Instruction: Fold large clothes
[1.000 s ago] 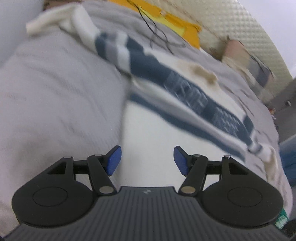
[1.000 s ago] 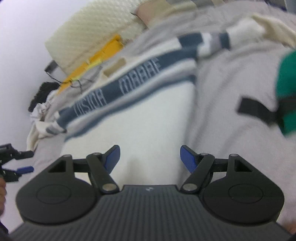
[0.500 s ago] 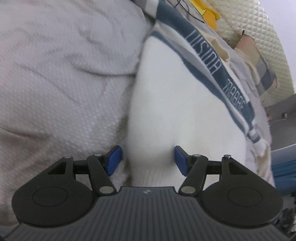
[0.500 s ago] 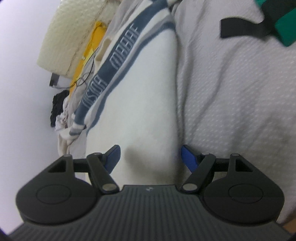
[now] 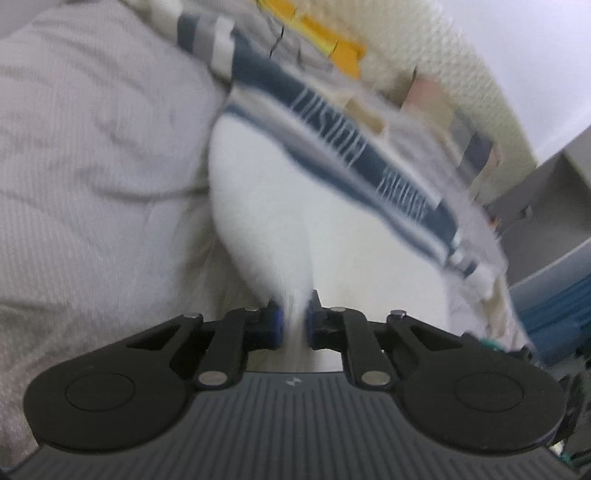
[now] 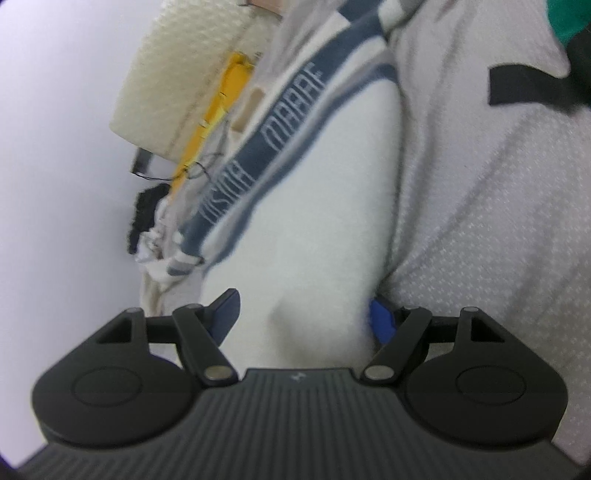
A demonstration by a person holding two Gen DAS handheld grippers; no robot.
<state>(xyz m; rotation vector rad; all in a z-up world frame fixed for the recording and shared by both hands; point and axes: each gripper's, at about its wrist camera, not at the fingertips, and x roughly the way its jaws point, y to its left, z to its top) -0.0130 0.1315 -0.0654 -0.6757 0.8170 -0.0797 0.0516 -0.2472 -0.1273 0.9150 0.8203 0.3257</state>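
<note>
A large white sweater [image 5: 332, 236] with a navy lettered band [image 5: 354, 147] lies spread on a grey bed sheet [image 5: 81, 155]. My left gripper [image 5: 294, 325] is shut on the sweater's near hem, with white fabric pinched between its blue pads. In the right wrist view the same sweater [image 6: 325, 206] runs up and away. My right gripper [image 6: 304, 314] is open, its blue pads astride the sweater's hem at its right edge, with fabric lying between them.
A cream quilted headboard [image 6: 184, 70] and a yellow item [image 6: 221, 99] lie beyond the sweater. A green and black object [image 6: 569, 22] sits at the upper right on the sheet. Grey furniture [image 5: 546, 192] and a blue bin [image 5: 554, 310] stand at the right.
My left gripper has closed on the sweater's hem and pulled it up. My right gripper has pushed further onto the hem and stays open.
</note>
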